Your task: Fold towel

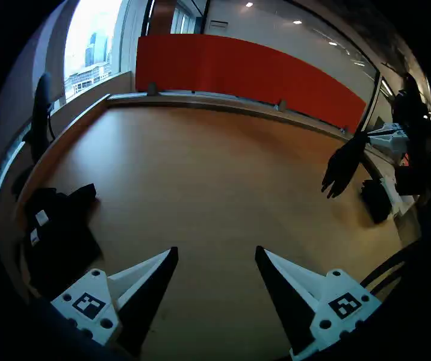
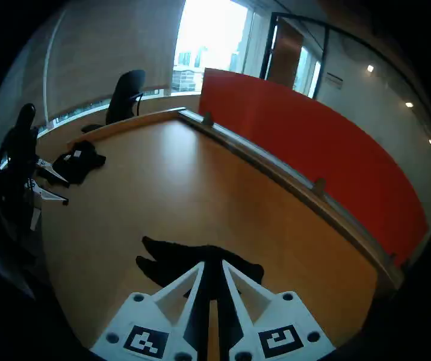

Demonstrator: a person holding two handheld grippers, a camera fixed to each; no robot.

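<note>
A small black cloth (image 2: pixel 176 260), shaped like a glove with finger-like ends, hangs over the wooden table (image 2: pixel 173 186). My right gripper (image 2: pixel 213 268) is shut on its upper edge. From the left gripper view the same cloth (image 1: pixel 341 168) dangles from the right gripper (image 1: pixel 379 133) at the far right, just above the table (image 1: pixel 215 180). My left gripper (image 1: pixel 215 249) is open low over the bare wood with nothing between its fingers. It also appears far left as the left gripper (image 2: pixel 66 191) in the right gripper view, held by a person in dark clothes.
A pile of black cloths (image 1: pixel 59 231) lies by the table's left edge, seen too as the pile (image 2: pixel 80 159). A red partition (image 1: pixel 245 72) lines the far side. An office chair (image 2: pixel 122 93) stands by the window. A dark bag (image 1: pixel 375 201) sits at the right.
</note>
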